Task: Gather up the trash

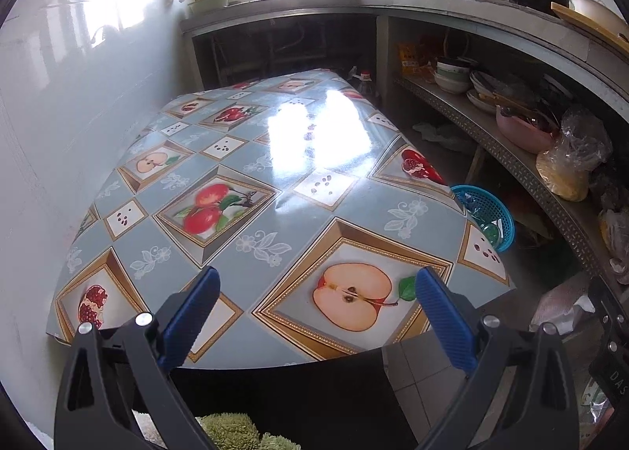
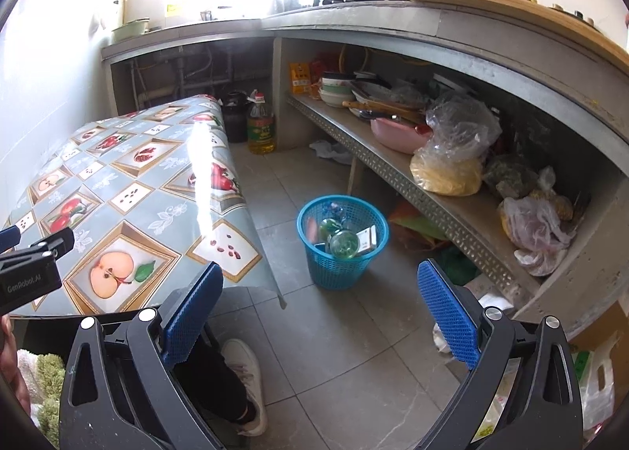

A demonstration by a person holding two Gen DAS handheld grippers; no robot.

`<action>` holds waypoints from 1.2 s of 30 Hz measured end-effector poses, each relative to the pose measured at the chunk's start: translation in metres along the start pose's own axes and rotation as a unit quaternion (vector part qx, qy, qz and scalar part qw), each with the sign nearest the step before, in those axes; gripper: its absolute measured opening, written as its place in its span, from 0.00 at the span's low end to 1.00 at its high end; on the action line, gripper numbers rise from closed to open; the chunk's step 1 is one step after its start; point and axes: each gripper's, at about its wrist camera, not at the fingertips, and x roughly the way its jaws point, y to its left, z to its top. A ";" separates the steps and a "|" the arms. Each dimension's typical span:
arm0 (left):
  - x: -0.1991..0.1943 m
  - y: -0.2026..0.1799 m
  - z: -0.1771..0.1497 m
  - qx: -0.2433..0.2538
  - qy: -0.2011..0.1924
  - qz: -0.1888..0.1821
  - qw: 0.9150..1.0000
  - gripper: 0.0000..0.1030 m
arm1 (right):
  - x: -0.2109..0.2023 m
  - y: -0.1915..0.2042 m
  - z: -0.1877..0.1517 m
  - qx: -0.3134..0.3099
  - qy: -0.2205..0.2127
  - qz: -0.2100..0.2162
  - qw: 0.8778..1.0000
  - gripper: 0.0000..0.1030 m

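A blue mesh trash basket (image 2: 343,241) stands on the tiled floor right of the table. It holds green plastic bottles (image 2: 343,243), a small white box (image 2: 367,239) and other scraps. In the left wrist view the basket (image 1: 489,214) peeks out past the table's right edge. My left gripper (image 1: 314,292) is open and empty above the near edge of the fruit-patterned table (image 1: 243,174). My right gripper (image 2: 320,292) is open and empty, above the floor in front of the basket. The left gripper also shows at the left of the right wrist view (image 2: 23,253).
A low metal shelf (image 2: 412,182) on the right carries bowls, a pink basin and plastic bags. An oil bottle (image 2: 260,125) and a dark jar stand on the floor behind the table. A shoe (image 2: 245,379) is on the floor below my right gripper. A white wall runs along the left.
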 end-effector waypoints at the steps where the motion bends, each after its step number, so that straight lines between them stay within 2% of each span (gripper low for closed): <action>1: 0.000 -0.001 0.000 0.004 0.001 -0.001 1.000 0.95 | 0.000 -0.001 0.000 -0.001 0.000 0.000 1.000 0.93; 36: 0.005 0.002 0.007 -0.011 0.011 0.012 1.000 0.95 | 0.000 -0.004 0.001 0.001 -0.004 -0.008 1.000 0.93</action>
